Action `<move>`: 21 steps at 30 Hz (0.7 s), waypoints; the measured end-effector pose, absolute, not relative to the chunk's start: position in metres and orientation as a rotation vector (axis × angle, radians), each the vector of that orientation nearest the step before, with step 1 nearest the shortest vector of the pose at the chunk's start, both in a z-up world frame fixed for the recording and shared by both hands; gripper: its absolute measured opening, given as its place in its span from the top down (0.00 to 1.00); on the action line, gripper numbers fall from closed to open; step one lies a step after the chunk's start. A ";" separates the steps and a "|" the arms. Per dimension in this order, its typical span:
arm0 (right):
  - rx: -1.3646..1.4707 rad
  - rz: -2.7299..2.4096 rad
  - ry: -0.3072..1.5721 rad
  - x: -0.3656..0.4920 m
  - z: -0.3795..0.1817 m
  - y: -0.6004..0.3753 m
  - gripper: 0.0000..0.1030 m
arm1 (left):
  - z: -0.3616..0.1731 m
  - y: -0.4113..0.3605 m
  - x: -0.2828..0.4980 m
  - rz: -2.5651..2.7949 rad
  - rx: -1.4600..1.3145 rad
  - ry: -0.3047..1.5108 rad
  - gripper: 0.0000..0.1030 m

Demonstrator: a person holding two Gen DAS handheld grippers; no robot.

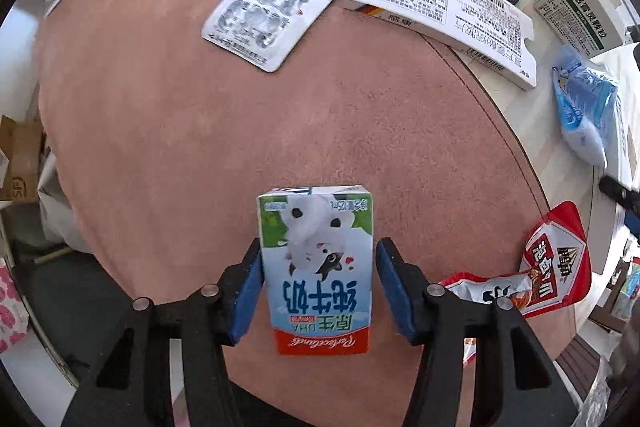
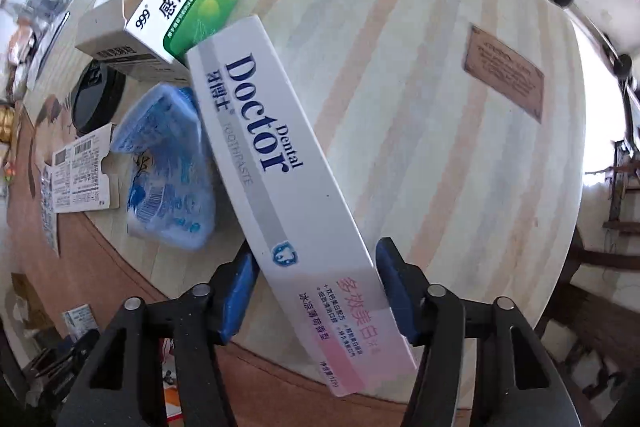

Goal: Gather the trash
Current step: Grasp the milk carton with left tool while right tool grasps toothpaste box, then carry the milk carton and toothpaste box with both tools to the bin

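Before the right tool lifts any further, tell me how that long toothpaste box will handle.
The toothpaste box looks like stiff cardboard, so it should hold its shape. The right tool grips it near one end, so the long free end may sag or swing. If it is empty trash, it is probably light; its smooth printed faces could slip between the pads.

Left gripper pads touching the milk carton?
Touching. Left wrist view: both blue pads press the milk carton's sides, no gap visible.
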State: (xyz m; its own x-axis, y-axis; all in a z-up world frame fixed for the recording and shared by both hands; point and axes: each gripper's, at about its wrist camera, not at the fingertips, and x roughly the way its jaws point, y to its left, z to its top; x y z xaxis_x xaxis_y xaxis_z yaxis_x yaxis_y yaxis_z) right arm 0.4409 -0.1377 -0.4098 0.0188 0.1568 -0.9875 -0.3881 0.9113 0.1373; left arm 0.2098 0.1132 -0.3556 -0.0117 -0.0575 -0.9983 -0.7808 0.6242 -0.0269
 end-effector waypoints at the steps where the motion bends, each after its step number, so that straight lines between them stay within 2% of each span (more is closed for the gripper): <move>1: -0.164 0.420 1.526 0.436 -0.411 -0.147 0.42 | -0.357 0.112 0.210 0.666 -0.747 1.496 0.50; 8: -0.188 0.368 1.669 0.400 -0.426 -0.186 0.42 | -0.363 0.105 0.209 0.667 -0.722 1.509 0.51; 10: -0.223 0.354 1.642 0.400 -0.426 -0.186 0.40 | -0.361 0.108 0.212 0.657 -0.713 1.509 0.55; 15: -0.315 0.335 1.536 0.407 -0.424 -0.171 0.39 | -0.358 0.097 0.223 0.654 -0.667 1.513 0.56; 17: -0.329 0.343 1.519 0.410 -0.427 -0.167 0.43 | -0.356 0.093 0.224 0.651 -0.655 1.506 0.56; 18: -0.323 0.350 1.505 0.411 -0.426 -0.164 0.48 | -0.354 0.092 0.227 0.650 -0.652 1.502 0.56; 21: -0.327 0.355 1.476 0.404 -0.421 -0.164 0.49 | -0.336 0.092 0.217 0.644 -0.630 1.478 0.56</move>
State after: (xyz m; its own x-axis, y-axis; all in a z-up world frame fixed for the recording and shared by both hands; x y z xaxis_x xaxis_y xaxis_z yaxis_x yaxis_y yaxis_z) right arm 0.4044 -0.1644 -0.4211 0.0616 0.0320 -0.9976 -0.4246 0.9054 0.0028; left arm 0.2167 0.0917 -0.3357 -0.0055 0.0074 -1.0000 -0.7274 0.6862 0.0090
